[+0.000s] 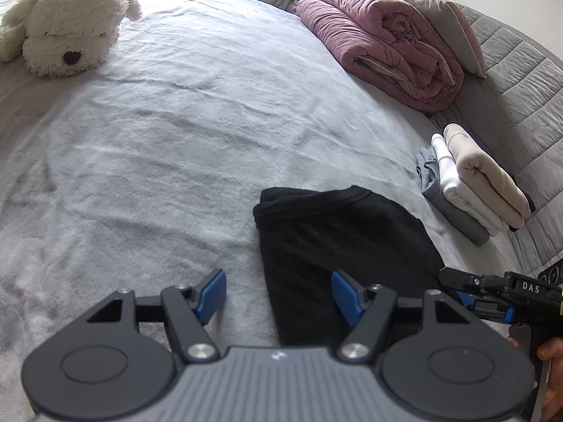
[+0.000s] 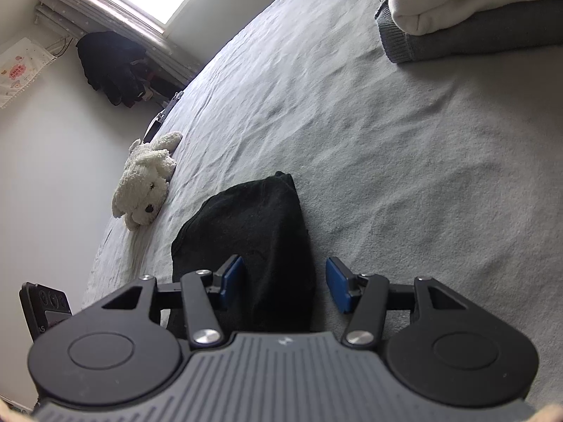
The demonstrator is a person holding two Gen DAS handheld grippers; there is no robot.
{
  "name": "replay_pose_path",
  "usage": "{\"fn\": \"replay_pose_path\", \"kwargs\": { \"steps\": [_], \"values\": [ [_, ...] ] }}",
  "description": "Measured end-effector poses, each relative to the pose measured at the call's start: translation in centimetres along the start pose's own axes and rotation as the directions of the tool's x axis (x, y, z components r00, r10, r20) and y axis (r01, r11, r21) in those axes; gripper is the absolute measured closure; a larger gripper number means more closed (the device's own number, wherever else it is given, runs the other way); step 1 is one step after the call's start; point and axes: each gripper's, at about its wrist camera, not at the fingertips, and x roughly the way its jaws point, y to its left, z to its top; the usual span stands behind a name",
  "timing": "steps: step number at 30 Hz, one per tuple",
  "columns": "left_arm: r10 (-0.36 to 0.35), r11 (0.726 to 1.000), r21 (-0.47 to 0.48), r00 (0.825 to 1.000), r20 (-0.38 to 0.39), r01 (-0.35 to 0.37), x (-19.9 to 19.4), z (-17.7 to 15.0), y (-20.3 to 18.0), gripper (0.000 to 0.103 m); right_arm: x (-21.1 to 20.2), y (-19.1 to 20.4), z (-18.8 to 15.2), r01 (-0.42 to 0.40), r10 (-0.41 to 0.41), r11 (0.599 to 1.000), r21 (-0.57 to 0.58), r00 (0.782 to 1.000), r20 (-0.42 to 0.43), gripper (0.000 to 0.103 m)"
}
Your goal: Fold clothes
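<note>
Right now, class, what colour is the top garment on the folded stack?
Beige top garment; the left wrist view shows it best.

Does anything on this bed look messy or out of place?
Not much. The black garment lies folded but apart from the neat stack of folded clothes, not yet added. The white plush dog sprawls near the bed's far edge. Nothing looks spilled or damaged.

One black garment (image 1: pixel 337 246), three stacked folded clothes (image 1: pixel 475 183), one plush dog (image 1: pixel 67 24).

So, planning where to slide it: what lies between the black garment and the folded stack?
Only bare grey bedsheet separates black garment from folded stack, in the left wrist view.
</note>
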Motion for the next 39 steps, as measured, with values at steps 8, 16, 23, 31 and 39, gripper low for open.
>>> {"fn": "replay_pose_path", "kwargs": {
  "steps": [8, 16, 23, 31, 39],
  "values": [
    [-0.068, 0.997, 0.039, 0.998, -0.013, 0.068, -0.5, -0.7, 0.0, 0.035, -0.7, 0.1, -0.3, -0.01, 0.01, 1.0, 0.002, 1.0, 0.02, 0.047],
    [-0.294, 0.927, -0.226, 0.954, 0.051, 0.298, 1.6, -0.9, 3.7, 0.047, 1.5, -2.7, 0.4, -0.149, 0.152, 0.975, 0.167, 0.988, -0.001, 0.047],
    [-0.313, 0.886, -0.314, 0.939, 0.139, 0.342, 3.5, -1.2, 3.8, 0.068, 4.2, -2.0, 1.7, -0.201, 0.209, 0.967, 0.16, 0.977, -0.034, 0.056],
    [-0.283, 0.921, -0.22, 0.941, 0.185, 0.32, 2.6, 0.0, 0.4, 0.091, 4.0, -0.6, 2.1, -0.228, 0.229, 0.969, 0.096, 0.973, -0.005, 0.077],
    [-0.349, 0.923, -0.09, 0.911, 0.221, 0.375, 2.1, 5.1, -6.2, 0.092, -2.8, 1.5, 5.9, -0.225, 0.226, 0.974, -0.023, 0.964, 0.143, 0.078]
  ]
}}
